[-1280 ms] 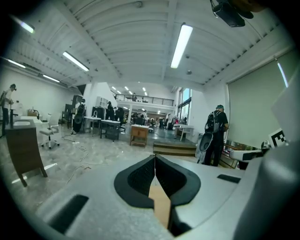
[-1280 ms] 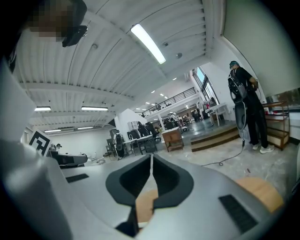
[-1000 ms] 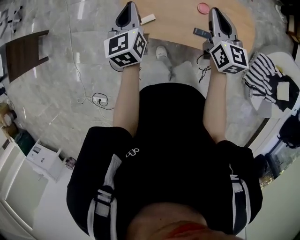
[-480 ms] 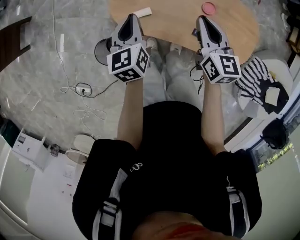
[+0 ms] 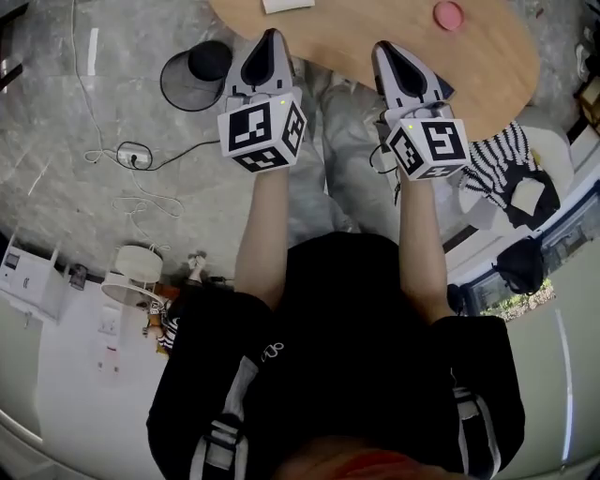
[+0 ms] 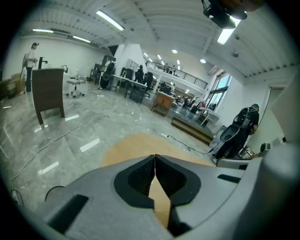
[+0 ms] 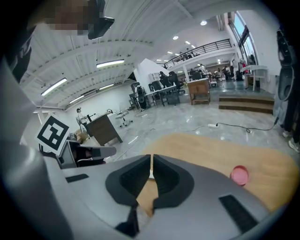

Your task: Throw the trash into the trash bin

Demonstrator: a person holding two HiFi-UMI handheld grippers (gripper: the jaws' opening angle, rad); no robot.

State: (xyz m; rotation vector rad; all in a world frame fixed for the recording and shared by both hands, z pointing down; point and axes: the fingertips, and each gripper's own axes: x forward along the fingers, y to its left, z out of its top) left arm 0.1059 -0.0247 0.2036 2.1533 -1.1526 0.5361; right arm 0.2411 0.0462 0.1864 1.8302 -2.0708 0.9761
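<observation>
Close in, the person [image 5: 356, 356] in a black top has both forearms stretched out ahead, a tool in each hand. Left tool [image 5: 271, 36]: jaws pressed together at the tips, nothing in them, only bare wood showing below where they meet. Right tool [image 5: 382, 47]: jaws drawn in to a hairline slit, nothing gripped there either. Both noses hang over the near edge of the tan counter [image 5: 497, 66], side by side and apart.

Down on the floor [image 5: 84, 112], the black bin [image 5: 195, 77] stands just beside the counter's left edge, off to the left of the left tool, with a cable [image 5: 131, 155] trailing near it. Off the counter's right edge, a striped cloth [image 5: 502, 164] lies on something white.

Further out now: the white scrap [image 5: 288, 5] lies on the counter toward its left edge, straight beyond the left tool's tip, near it but not touched. The pink lid [image 5: 448, 14] sits deeper in toward the right, beyond the right tool and off to its right, well apart from the jaws.
</observation>
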